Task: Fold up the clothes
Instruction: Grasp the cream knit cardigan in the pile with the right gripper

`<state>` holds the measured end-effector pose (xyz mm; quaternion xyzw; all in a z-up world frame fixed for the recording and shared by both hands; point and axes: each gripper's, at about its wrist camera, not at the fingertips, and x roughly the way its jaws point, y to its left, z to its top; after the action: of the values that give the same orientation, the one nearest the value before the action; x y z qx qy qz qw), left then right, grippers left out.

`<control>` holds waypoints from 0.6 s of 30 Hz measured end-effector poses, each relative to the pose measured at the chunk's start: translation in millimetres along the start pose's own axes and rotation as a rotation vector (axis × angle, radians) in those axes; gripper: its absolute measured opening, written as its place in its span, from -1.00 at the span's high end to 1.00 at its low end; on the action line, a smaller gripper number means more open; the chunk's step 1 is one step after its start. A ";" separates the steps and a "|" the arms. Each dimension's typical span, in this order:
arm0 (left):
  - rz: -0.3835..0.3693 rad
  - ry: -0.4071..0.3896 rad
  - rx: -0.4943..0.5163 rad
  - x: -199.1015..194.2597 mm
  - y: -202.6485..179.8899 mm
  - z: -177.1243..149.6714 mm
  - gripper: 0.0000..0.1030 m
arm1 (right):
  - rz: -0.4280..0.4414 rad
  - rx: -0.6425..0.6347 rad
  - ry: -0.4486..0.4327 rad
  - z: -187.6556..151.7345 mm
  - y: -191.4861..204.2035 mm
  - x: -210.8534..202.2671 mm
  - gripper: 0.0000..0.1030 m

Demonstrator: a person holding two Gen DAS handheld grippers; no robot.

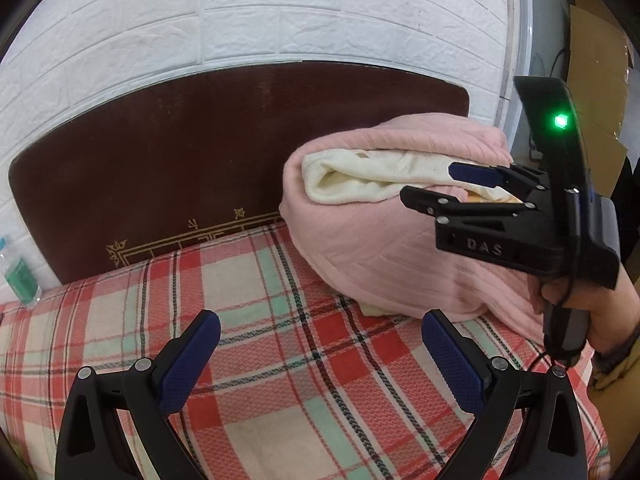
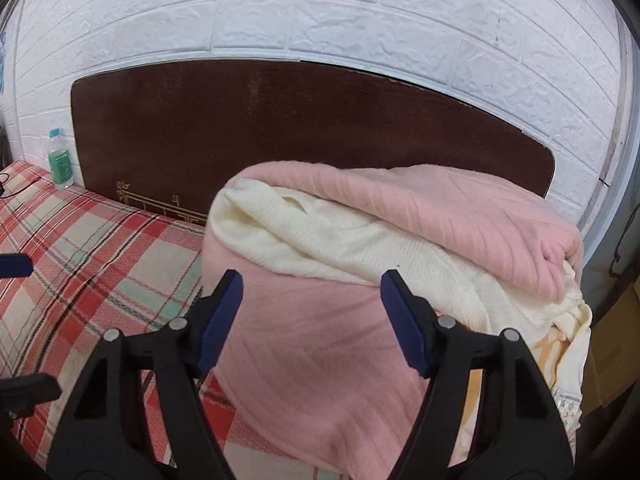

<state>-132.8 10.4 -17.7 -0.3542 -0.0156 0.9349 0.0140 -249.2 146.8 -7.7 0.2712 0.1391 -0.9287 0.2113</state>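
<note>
A folded pile lies at the right end of the bed: a pink garment [image 1: 380, 248] [image 2: 320, 360] wrapped around a cream knitted one [image 1: 360, 176] [image 2: 320, 240]. My right gripper [image 2: 312, 284] [image 1: 428, 182] hovers at the pile's near side with its jaws apart. The pink cloth shows between the blue pads, and they do not press on it. My left gripper [image 1: 320, 328] stands open over the plaid bedsheet [image 1: 260, 300], to the left of the pile, with nothing between its fingers. One of its fingertips [image 2: 12, 265] shows at the left edge of the right wrist view.
A dark brown headboard [image 1: 200, 152] [image 2: 280, 120] stands behind the bed against a white brick wall [image 2: 320, 8]. A clear bottle with a green label [image 2: 60, 160] [image 1: 18, 276] sits at the far left. Cardboard [image 1: 592, 60] stands past the bed's right edge.
</note>
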 end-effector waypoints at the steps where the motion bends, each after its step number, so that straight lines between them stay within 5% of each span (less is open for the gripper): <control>1: 0.000 0.005 -0.003 2.7 1.8 -0.7 -0.99 | -0.003 0.002 0.000 2.6 -2.5 7.1 -0.41; 11: -0.003 0.044 -0.012 27.1 11.1 -6.0 -0.99 | -0.080 0.023 -0.003 14.0 -24.1 54.9 -0.38; 15: -0.001 0.050 -0.010 30.4 12.3 -7.3 -0.99 | -0.020 0.133 -0.005 21.5 -50.1 55.4 0.66; 18: -0.001 0.042 -0.010 28.1 14.7 -8.1 -0.99 | 0.100 0.309 -0.069 21.0 -89.6 31.7 0.80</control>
<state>-148.7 -3.1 -42.9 -0.3740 -0.0205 0.9271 0.0131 -324.7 207.0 4.4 0.2751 -0.0264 -0.9360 0.2178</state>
